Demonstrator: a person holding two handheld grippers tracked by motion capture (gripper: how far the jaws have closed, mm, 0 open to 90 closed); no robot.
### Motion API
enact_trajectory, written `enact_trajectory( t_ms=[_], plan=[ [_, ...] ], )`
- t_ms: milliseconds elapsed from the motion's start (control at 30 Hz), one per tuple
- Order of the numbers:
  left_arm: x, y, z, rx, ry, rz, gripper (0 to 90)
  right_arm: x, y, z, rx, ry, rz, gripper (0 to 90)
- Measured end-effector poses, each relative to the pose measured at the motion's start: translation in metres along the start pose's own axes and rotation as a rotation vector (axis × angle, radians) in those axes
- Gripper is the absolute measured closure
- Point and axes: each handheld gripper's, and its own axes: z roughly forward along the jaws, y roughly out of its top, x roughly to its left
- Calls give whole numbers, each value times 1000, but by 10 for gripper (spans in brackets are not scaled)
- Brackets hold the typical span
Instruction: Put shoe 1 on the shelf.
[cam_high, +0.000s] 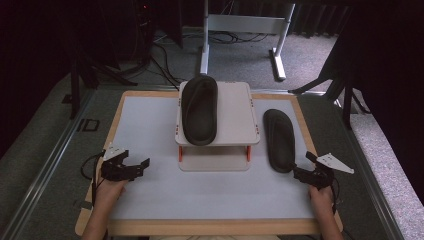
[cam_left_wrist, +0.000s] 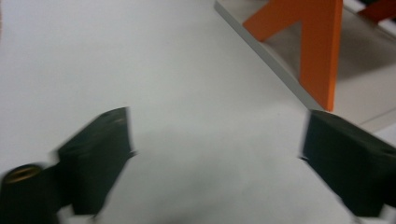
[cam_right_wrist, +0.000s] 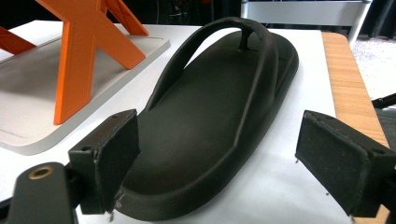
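One black flip-flop (cam_high: 199, 110) lies on the top shelf of a small white rack (cam_high: 236, 116) with orange legs (cam_left_wrist: 318, 46). A second black flip-flop (cam_high: 279, 140) (cam_right_wrist: 210, 107) lies flat on the white table surface, right of the rack. My right gripper (cam_high: 303, 165) (cam_right_wrist: 217, 161) stands open at that sandal's near end. The heel lies between its jaws and the pads stay off it. My left gripper (cam_high: 136, 160) (cam_left_wrist: 215, 154) is open low over bare white surface, left of the rack's base, with nothing between its jaws.
The white work surface (cam_high: 150, 125) has a wooden border (cam_high: 115, 120). The rack's lower shelf (cam_high: 215, 162) juts toward me at the centre. Beyond the far edge stand a white desk frame (cam_high: 240, 30), dark stands and cables on grey carpet.
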Motion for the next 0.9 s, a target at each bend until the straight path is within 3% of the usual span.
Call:
enact_trajectory(
  t_ms=[133, 233, 333, 400, 567, 733, 767, 900],
  plan=[
    [1, -9, -4, -104, 92, 24, 16, 1, 1, 1, 21, -11, 15, 129],
    [3, -15, -8, -186, 103, 16, 16, 1, 2, -2, 9, 20, 15, 123],
    [6, -19, -7, -191, 104, 25, 16, 1, 2, -1, 15, -6, 21, 115],
    [6, -23, -6, -189, 129, 49, 16, 0, 2, 1, 27, -25, 28, 114],
    [5, -27, -9, -245, 192, 48, 16, -1, 3, 2, 51, -49, 37, 110],
    [9, -27, -10, -244, 154, 32, 19, 1, 4, 0, 46, -111, 26, 115],
    [9, -27, -10, -246, 148, 29, 18, 1, 4, 0, 47, -118, 14, 153],
    [10, -27, -10, -247, 118, 33, 18, 0, 4, 2, 114, -88, 36, 201]
  ],
)
